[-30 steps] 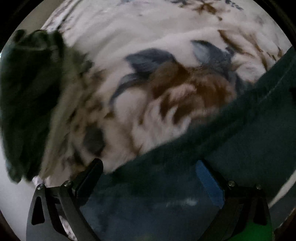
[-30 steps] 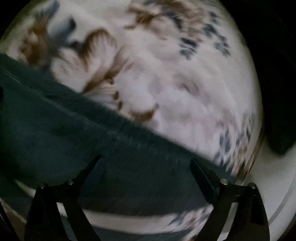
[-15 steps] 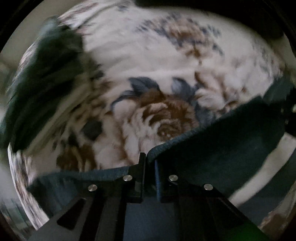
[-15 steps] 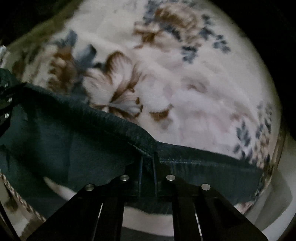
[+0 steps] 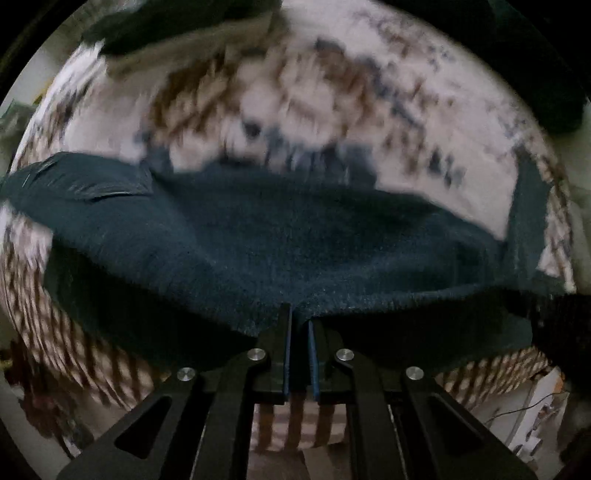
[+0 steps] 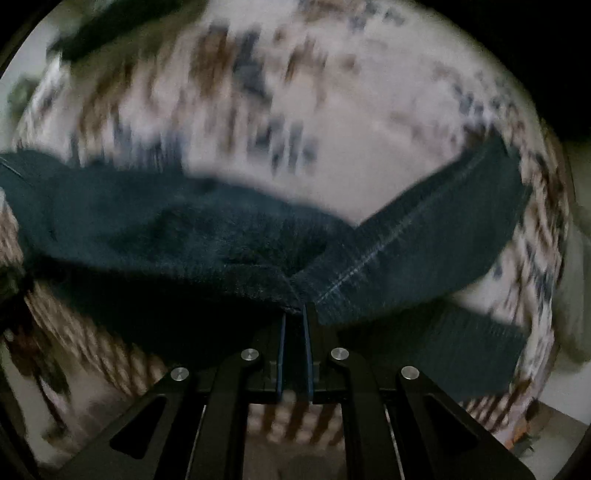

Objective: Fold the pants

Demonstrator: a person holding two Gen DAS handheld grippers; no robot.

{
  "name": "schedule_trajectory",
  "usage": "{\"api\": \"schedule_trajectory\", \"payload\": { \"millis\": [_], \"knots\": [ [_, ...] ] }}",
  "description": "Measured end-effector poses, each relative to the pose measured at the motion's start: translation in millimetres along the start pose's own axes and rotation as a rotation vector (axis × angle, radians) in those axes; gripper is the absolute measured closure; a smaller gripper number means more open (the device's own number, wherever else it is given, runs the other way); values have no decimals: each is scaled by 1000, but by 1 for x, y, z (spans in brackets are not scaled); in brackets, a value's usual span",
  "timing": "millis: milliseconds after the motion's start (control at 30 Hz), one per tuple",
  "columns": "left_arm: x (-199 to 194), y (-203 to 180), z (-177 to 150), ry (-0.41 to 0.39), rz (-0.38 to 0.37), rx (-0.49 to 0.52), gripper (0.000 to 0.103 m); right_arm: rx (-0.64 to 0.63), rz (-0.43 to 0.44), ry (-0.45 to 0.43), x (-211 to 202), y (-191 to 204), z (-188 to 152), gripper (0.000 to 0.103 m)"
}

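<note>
The dark teal pants (image 5: 295,243) hang stretched across the left wrist view, lifted above a floral blanket (image 5: 332,92). My left gripper (image 5: 298,314) is shut on the pants' near edge. In the right wrist view the pants (image 6: 184,236) spread left, and a stitched band of them (image 6: 424,229) runs up to the right. My right gripper (image 6: 293,310) is shut on the edge where these parts meet. Both views are blurred by motion.
The white, brown and blue floral blanket (image 6: 351,129) covers the surface below. A dark heap of other clothing (image 5: 166,18) lies at its far left edge, and another dark shape (image 5: 535,74) at the far right.
Both grippers went from open to shut on the pants' edge and have lifted it. The cloth now hangs higher over the blanket, and the views have swung.
</note>
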State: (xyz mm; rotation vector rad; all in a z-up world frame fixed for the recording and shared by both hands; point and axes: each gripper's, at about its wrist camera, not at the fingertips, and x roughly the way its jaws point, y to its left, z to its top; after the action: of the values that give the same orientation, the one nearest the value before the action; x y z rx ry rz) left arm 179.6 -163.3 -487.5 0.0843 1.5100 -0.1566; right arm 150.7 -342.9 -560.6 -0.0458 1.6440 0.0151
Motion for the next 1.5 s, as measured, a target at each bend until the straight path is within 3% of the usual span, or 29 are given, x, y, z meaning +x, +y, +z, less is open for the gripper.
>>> {"api": "schedule_trajectory", "payload": {
  "millis": [133,267,300,333,367,400,467,500,600,700,833,967,1000,1067,1100,1133,1167,1267,1333,1400,1500],
  "knots": [
    [47,7,-15,97,-11,-80,98,-45,-37,40,35,10,-21,94],
    [49,8,-16,106,-4,-57,91,-39,-24,95,49,9,-23,89],
    [43,10,-16,115,-15,-72,91,-23,6,110,49,6,-23,80],
    [35,12,-16,118,-23,-87,84,0,59,128,47,1,-25,56],
    [26,16,-16,122,-37,-105,70,26,94,130,43,-3,-27,17],
    [17,18,-15,122,-49,-114,60,62,121,108,34,-11,-32,6],
    [-6,23,-11,89,-27,-125,22,109,156,53,17,-23,-38,5],
    [-15,25,-9,68,-13,-128,16,145,173,33,7,-31,-42,5],
    [-32,23,7,5,61,-127,14,290,168,-29,-15,-68,-39,5],
    [-16,19,26,-16,171,-106,14,439,109,-73,-21,-116,-13,5],
    [16,9,62,18,227,-103,14,572,14,-100,-2,-179,57,6],
    [23,-4,85,25,205,-109,14,638,-32,-13,49,-219,106,10],
    [21,-8,88,15,202,-106,14,639,-29,20,59,-223,109,16],
    [15,-18,92,3,192,-91,14,679,-28,26,65,-234,101,49],
    [13,-24,93,0,181,-82,14,709,-8,-8,57,-239,91,60],
    [12,-29,95,-2,171,-73,14,736,25,-36,50,-244,80,90],
    [9,-34,93,-4,159,-59,14,772,46,-60,40,-249,65,95],
    [3,-49,86,-9,126,-26,14,875,73,-164,1,-266,-6,95],
    [0,-59,79,4,104,-13,14,970,104,-202,-17,-278,-72,95],
    [3,-71,70,23,82,7,14,1043,107,-179,-18,-294,-121,95],
    [12,-92,55,64,83,44,14,1187,200,-119,18,-311,-187,95]
  ]
}}
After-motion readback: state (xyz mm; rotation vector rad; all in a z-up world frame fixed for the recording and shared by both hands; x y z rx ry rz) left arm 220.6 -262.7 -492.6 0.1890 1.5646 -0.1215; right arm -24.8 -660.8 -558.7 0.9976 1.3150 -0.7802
